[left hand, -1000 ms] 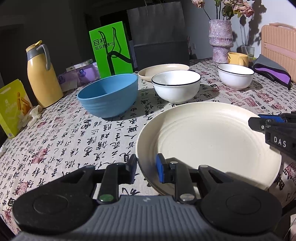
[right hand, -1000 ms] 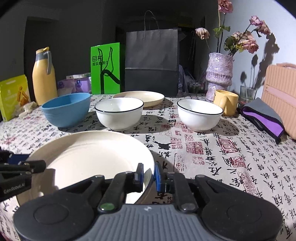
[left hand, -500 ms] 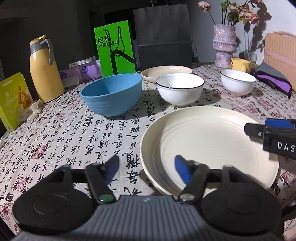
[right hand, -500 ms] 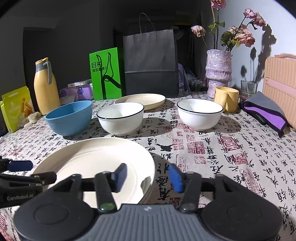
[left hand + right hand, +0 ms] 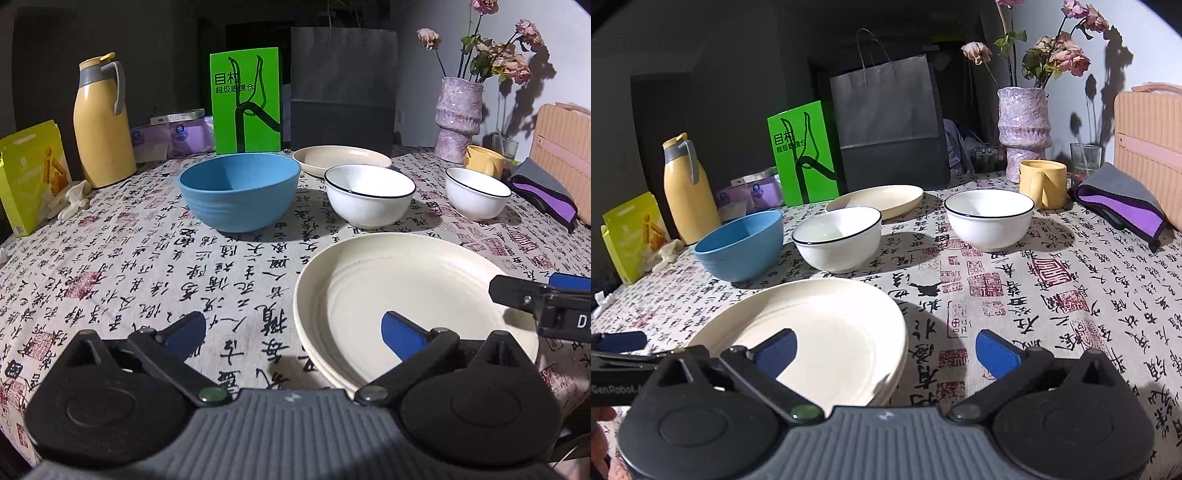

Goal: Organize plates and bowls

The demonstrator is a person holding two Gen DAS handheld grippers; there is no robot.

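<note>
From my left hand's camera, my left tongs (image 5: 291, 334) are spreading wide, their jaws astride the near left rim of the large cream plate (image 5: 413, 295) without gripping it; the plate lies flat on the tabletop (image 5: 129, 266). The blue bowl (image 5: 240, 195) sits ahead of them.

From my right hand's camera, my right tongs (image 5: 884, 350) are likewise opening, astride the plate's (image 5: 820, 325) near right rim, holding nothing. Straight ahead are two white bowls (image 5: 837, 238), nearer these tongs, I judge.
</note>
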